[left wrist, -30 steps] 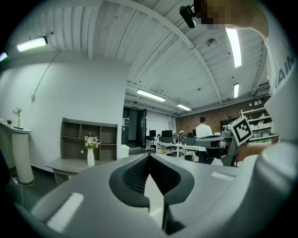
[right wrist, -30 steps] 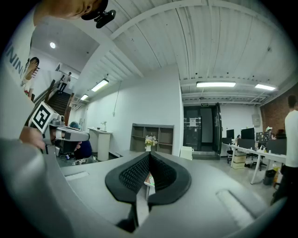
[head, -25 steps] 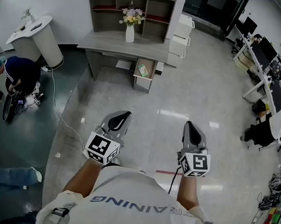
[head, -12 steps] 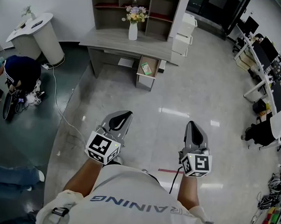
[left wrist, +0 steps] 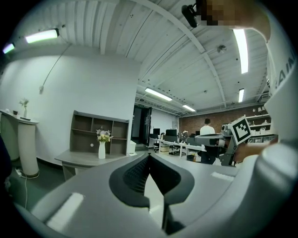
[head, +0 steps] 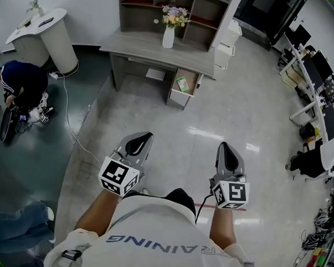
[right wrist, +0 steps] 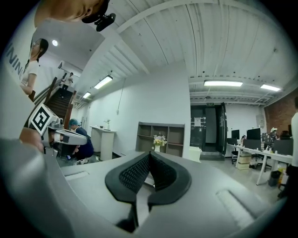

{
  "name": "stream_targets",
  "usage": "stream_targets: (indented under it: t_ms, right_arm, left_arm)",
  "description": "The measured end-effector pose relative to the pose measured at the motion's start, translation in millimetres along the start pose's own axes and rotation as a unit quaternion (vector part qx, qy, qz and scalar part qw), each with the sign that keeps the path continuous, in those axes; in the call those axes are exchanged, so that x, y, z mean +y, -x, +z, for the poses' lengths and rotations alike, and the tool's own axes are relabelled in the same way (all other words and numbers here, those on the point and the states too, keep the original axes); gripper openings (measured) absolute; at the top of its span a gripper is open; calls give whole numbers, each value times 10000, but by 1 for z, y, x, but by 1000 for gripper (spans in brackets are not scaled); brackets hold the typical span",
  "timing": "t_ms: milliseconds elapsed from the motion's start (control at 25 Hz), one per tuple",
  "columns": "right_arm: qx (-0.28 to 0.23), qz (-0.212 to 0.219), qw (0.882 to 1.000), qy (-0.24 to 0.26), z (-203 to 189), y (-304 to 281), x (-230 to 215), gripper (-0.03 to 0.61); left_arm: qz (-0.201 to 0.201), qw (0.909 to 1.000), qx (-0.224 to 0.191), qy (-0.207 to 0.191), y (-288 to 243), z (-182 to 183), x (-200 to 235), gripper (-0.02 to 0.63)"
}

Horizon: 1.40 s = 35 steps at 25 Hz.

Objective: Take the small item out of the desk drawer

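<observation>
At 12 o'clock in the head view, well apart from the person, stands the desk (head: 137, 46). Its drawer (head: 177, 98) hangs open under the desk's right end, and the small green item (head: 182, 84) lies inside it in plain sight.

The left gripper (head: 141, 138) and right gripper (head: 226, 147) are held level, side by side at 6 o'clock, both pointing toward the desk. Each gripper view shows its ribbed pads pressed together with nothing between them, so both are clenched and empty.

Step in hand, as judged: the approach across open floor (head: 211, 126), before any reach.

Next move, as judged: close the gap to the drawer, part the jaws of one gripper, and bring it over the item from above, since the drawer walls fence it at the sides. The item looks flat, so an edge-on pinch may be needed.

Surroundings:
- a vase (head: 168, 37) of flowers on the desk top, with a shelf unit (head: 205, 15) behind it at 12 o'clock
- a white cabinet (head: 229, 41) at 1 o'clock
- office desks (head: 316, 70) at 2 o'clock
- a crouching person (head: 20, 88) at 10 o'clock, near a white pedestal (head: 47, 39)
- a cable (head: 68, 128) trailing over the floor at 9 to 10 o'clock

Nothing stands on the straight line to the drawer; the cable lies left of it.
</observation>
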State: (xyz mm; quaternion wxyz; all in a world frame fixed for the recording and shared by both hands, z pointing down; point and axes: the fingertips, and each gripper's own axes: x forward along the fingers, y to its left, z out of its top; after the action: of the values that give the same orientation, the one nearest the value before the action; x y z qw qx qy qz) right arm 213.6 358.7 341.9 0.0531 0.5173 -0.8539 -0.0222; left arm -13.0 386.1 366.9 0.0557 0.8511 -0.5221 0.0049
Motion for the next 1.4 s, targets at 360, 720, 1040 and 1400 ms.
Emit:
stream_targets:
  t_ms: [360,720,1040,1400]
  right_arm:
    - [279,384,9988,96,-14,-71,16,14]
    - [160,644,9978,0,-14,-164,-34,14]
    - [154,651,9976,-178,-19,-239,-124,14]
    - [499,589,9952,-593,-66,-304,-185,14]
  left_arm:
    - [90,9991,-31,413,-25,-14,46,0]
    - [222,9994,-115,232,-115,10,85,0]
    - [302,9994,13,140,-223,30,97,0]
    - [440,9975,414,360,-300,16,124,0]
